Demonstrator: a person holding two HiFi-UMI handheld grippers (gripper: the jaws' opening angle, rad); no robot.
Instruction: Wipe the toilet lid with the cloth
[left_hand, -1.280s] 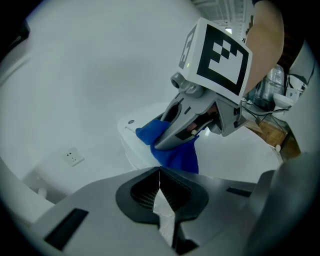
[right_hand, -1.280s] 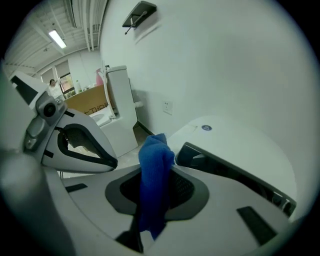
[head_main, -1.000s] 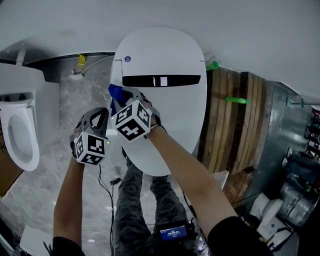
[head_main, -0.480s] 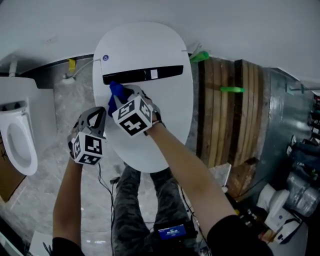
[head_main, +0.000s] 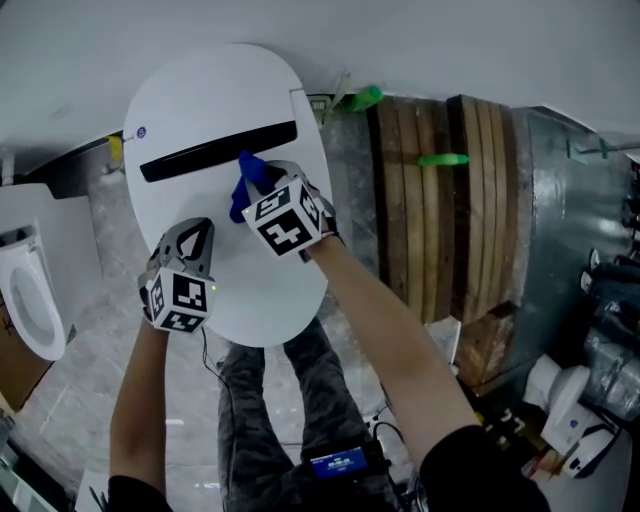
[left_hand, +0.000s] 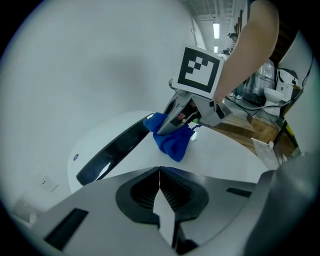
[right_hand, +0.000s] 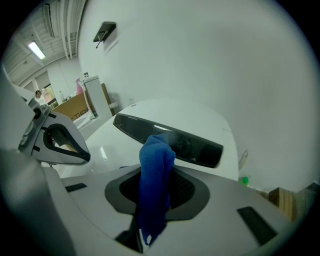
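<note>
Floor (head_main: 70, 400): pale grey marbled tile.
- Toilet with closed white lid (head_main: 210, 100). A blue cloth (head_main: 248, 185) touches the top of the lid, near its dark strip.
- Second white toilet (head_main: 30, 290), at left, bowl showing.
- Stack of wooden planks (head_main: 440, 200), just beside the lid at right.
- Brown cardboard (head_main: 12, 365), at the left edge.

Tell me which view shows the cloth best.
The right gripper view: the cloth fills the centre, clamped in the right claw. The left gripper view shows it side-on; the head view only a blue tip.
</note>
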